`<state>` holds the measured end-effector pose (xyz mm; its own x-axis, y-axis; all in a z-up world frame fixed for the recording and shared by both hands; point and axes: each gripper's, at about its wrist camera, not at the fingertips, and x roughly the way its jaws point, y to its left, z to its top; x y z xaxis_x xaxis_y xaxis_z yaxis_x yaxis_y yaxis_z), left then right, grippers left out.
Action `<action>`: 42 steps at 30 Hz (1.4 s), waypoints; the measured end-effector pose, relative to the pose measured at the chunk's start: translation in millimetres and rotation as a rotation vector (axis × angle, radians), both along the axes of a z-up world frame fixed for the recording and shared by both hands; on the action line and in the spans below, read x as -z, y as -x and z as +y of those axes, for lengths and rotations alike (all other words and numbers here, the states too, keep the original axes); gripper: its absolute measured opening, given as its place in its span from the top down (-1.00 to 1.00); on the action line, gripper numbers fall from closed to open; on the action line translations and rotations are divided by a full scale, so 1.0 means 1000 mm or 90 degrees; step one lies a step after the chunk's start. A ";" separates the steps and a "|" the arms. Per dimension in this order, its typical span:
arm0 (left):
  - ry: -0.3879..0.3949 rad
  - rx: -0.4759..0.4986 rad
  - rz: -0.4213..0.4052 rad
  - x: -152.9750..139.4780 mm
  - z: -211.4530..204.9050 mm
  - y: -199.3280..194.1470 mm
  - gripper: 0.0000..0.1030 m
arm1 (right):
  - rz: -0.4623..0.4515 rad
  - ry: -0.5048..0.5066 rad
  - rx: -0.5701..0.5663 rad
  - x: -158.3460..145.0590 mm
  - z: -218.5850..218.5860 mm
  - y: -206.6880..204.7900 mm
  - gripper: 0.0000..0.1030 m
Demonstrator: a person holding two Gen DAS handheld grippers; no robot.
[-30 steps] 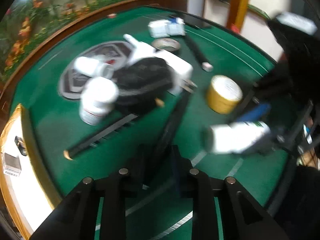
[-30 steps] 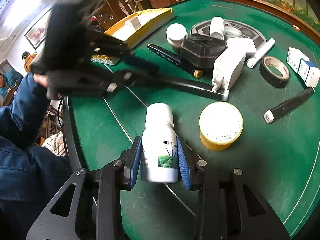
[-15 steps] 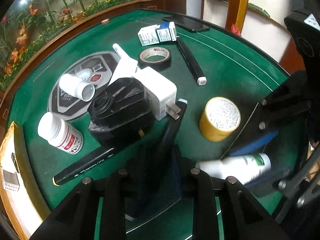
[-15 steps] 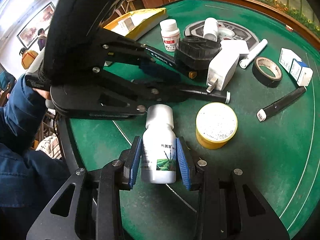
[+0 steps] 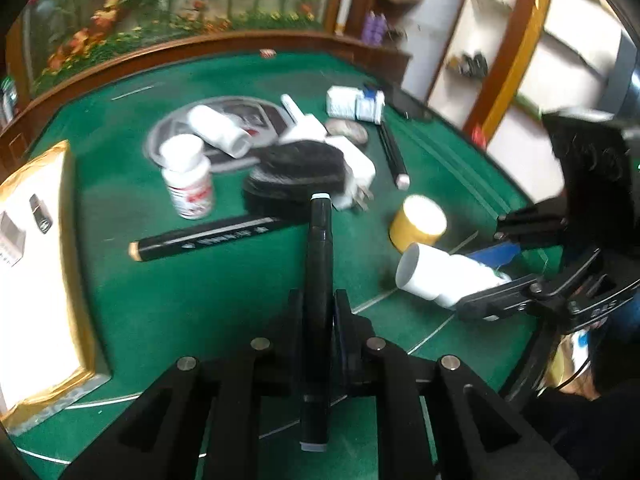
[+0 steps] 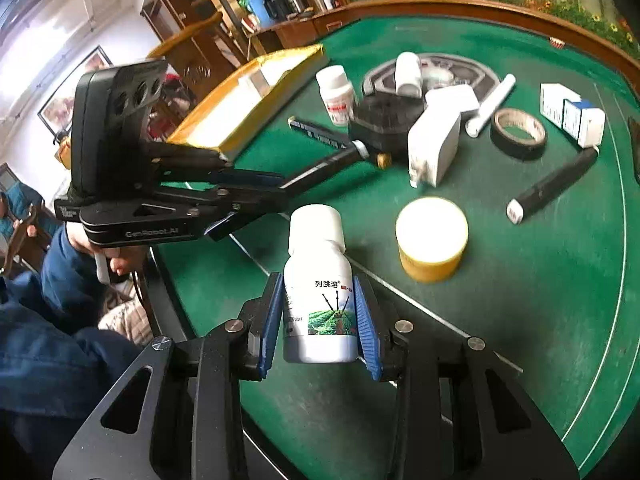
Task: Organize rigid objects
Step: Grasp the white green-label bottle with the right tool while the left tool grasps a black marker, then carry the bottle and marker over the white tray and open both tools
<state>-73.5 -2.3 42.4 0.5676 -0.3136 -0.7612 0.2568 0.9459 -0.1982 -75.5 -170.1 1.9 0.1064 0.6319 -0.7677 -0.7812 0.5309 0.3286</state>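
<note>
1. Green felt table (image 6: 520, 320) carries most items loose, so sorting looks barely begun.
2. Yellow box (image 6: 256, 104), the likely destination, sits at the table's edge, nearly empty.
3. Right gripper (image 6: 320, 320) clamps a white bottle (image 6: 318, 292) near that box.
4. Left gripper (image 5: 318, 312) pinches a black marker (image 5: 318, 280), lifted.

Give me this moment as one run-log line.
left gripper: shut on black marker | right gripper: shut on white bottle | both above green table
</note>
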 end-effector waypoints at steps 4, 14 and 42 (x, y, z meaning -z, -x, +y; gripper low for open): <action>0.020 -0.028 -0.029 -0.014 0.015 0.003 0.73 | -0.002 -0.018 0.010 -0.008 0.010 0.000 0.33; 0.056 -0.126 -0.088 -0.037 0.074 0.023 0.73 | 0.030 -0.043 0.014 -0.022 0.069 -0.011 0.32; -0.089 -0.453 -0.050 0.010 0.206 0.005 0.73 | 0.001 0.037 0.014 0.004 0.294 -0.024 0.32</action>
<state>-78.2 203.4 32.2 0.6531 0.2485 -0.7153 -0.4208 0.9044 -0.0700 -51.3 123.9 -1.8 0.1179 0.5836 -0.8035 -0.7689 0.5657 0.2980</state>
